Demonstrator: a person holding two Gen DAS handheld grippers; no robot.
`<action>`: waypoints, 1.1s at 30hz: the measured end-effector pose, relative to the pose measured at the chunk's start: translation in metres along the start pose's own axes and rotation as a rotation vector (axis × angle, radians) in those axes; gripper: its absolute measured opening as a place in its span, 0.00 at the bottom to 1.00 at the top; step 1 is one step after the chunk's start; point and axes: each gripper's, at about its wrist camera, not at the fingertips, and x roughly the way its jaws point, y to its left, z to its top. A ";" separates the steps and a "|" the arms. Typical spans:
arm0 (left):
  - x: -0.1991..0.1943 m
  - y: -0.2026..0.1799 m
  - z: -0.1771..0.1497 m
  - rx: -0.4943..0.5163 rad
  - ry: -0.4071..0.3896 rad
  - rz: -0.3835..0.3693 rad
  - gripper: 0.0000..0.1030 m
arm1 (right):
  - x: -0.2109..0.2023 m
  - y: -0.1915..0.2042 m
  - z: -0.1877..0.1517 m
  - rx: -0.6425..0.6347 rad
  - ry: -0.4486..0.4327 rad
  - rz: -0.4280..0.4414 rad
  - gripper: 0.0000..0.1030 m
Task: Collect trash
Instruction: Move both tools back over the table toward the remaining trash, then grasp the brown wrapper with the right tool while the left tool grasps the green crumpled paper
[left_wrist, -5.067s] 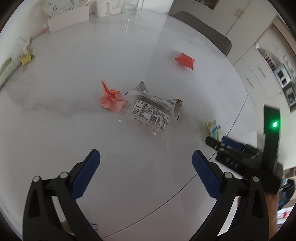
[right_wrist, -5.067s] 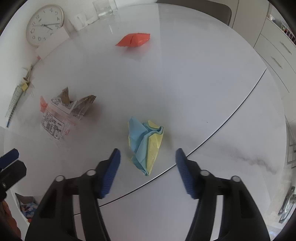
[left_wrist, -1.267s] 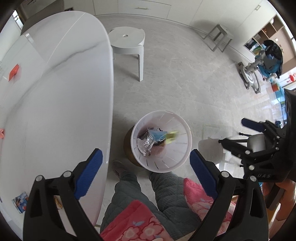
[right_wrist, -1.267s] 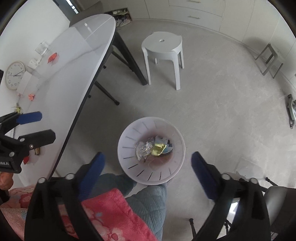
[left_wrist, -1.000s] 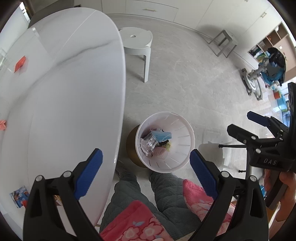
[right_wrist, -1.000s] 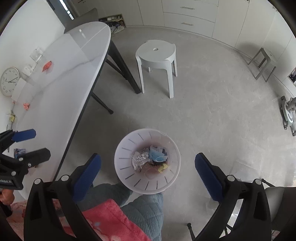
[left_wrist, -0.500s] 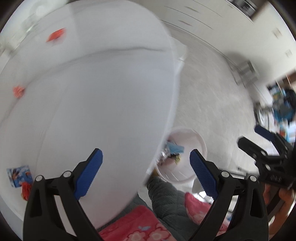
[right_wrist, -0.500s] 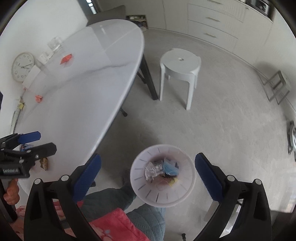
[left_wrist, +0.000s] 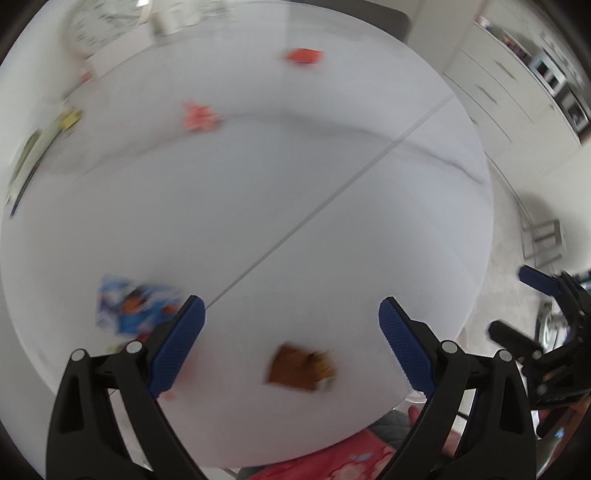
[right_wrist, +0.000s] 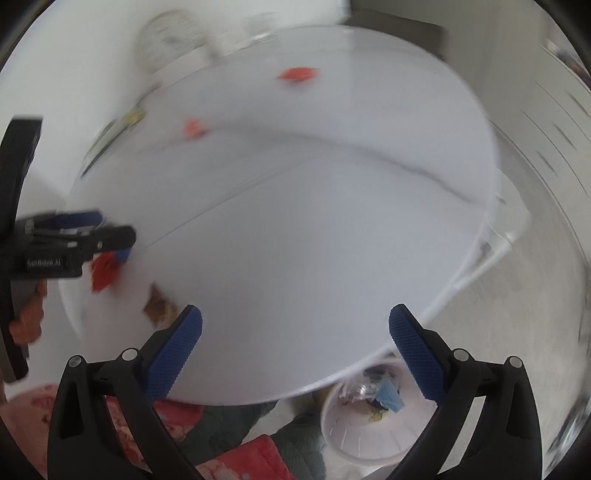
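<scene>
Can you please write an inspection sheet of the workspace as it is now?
Surface: white table, blurred.
Job's things: brown wrapper near the table edge; blue packet; pink crumpled paper; red paper; white bin on the floor, trash inside.
Clutter: clock, blurred.
Grippers: left gripper open, empty; right gripper open, empty.
Cables: nothing seen.
Surroundings: white cabinets.

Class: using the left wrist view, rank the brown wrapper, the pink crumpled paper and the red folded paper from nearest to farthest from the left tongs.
1. Brown wrapper, between the left tongs.
2. Pink crumpled paper, mid-table, left.
3. Red folded paper, far edge.
</scene>
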 end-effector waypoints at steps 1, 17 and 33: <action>-0.004 0.012 -0.007 -0.015 -0.003 -0.004 0.88 | 0.009 0.019 0.004 -0.072 0.007 0.040 0.98; -0.023 0.111 -0.112 0.012 -0.071 -0.027 0.88 | 0.110 0.155 -0.003 -0.652 0.160 0.126 0.64; 0.018 0.176 -0.109 0.115 -0.098 -0.055 0.82 | 0.098 0.120 0.016 -0.467 0.230 0.170 0.25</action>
